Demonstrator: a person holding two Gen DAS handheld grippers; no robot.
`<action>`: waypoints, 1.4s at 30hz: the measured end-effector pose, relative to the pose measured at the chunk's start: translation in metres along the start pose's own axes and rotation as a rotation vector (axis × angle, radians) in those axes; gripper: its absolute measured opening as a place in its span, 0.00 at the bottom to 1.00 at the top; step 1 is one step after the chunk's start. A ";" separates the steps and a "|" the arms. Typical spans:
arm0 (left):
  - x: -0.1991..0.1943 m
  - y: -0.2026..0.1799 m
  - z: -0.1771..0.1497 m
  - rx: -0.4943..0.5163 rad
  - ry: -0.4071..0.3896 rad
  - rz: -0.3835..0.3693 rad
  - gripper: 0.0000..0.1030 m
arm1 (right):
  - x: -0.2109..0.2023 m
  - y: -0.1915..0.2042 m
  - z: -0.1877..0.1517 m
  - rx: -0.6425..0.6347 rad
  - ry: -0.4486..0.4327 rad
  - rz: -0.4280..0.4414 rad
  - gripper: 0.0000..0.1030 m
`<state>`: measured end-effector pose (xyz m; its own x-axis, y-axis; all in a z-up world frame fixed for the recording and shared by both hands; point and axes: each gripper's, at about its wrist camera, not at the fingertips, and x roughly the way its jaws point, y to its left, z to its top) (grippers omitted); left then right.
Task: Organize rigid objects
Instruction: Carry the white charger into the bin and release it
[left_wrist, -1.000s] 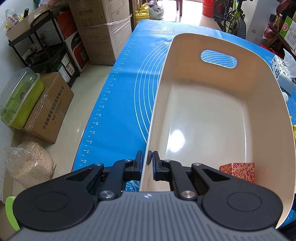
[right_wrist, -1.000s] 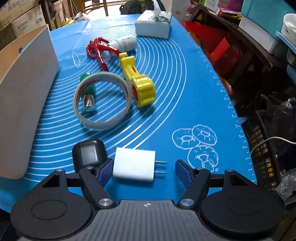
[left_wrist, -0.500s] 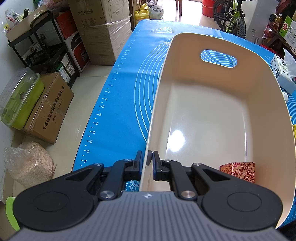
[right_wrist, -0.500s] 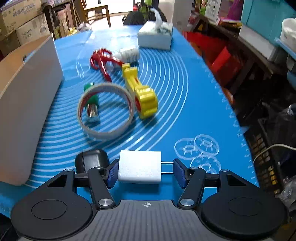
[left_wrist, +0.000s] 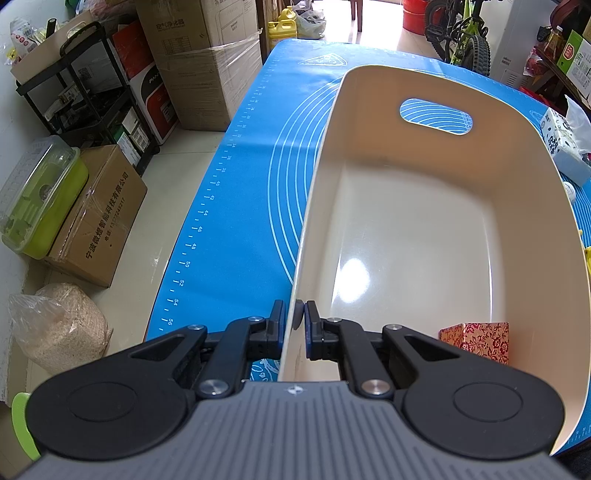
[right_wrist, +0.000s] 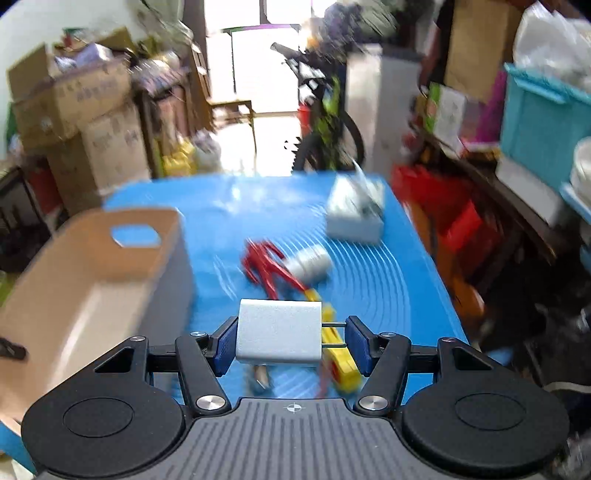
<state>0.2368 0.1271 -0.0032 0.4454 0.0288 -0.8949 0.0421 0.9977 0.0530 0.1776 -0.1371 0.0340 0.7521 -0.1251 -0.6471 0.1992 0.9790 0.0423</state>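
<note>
From the left wrist, the left gripper (left_wrist: 294, 325) pinches its jaws on the near rim of the cream bin (left_wrist: 517, 155), a red floral box (left_wrist: 476, 341) inside. From the right wrist, blurred, the right gripper (right_wrist: 291, 341) clamps the white charger (right_wrist: 279, 330) lengthwise, apparently above the tabletop (right_wrist: 391, 295), prongs pointing right.

Cluttered home storeroom (stacked cartons (left_wrist: 207, 55), bicycle (left_wrist: 461, 33), oil jug (left_wrist: 282, 29))

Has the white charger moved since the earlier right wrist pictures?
Yes. The white charger, clamped in the right gripper, has risen off the blue mat, where it lay earlier.
</note>
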 end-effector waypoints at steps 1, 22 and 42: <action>0.000 0.000 0.000 0.000 0.000 0.000 0.12 | 0.000 0.006 0.005 -0.009 -0.012 0.015 0.63; 0.001 -0.002 0.001 0.013 -0.004 0.000 0.12 | 0.060 0.154 0.004 -0.311 0.087 0.198 0.63; -0.001 -0.003 0.000 0.014 -0.007 -0.004 0.11 | 0.074 0.172 -0.012 -0.436 0.249 0.199 0.66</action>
<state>0.2365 0.1239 -0.0028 0.4516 0.0244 -0.8919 0.0564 0.9968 0.0559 0.2602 0.0243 -0.0159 0.5667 0.0600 -0.8217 -0.2512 0.9624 -0.1030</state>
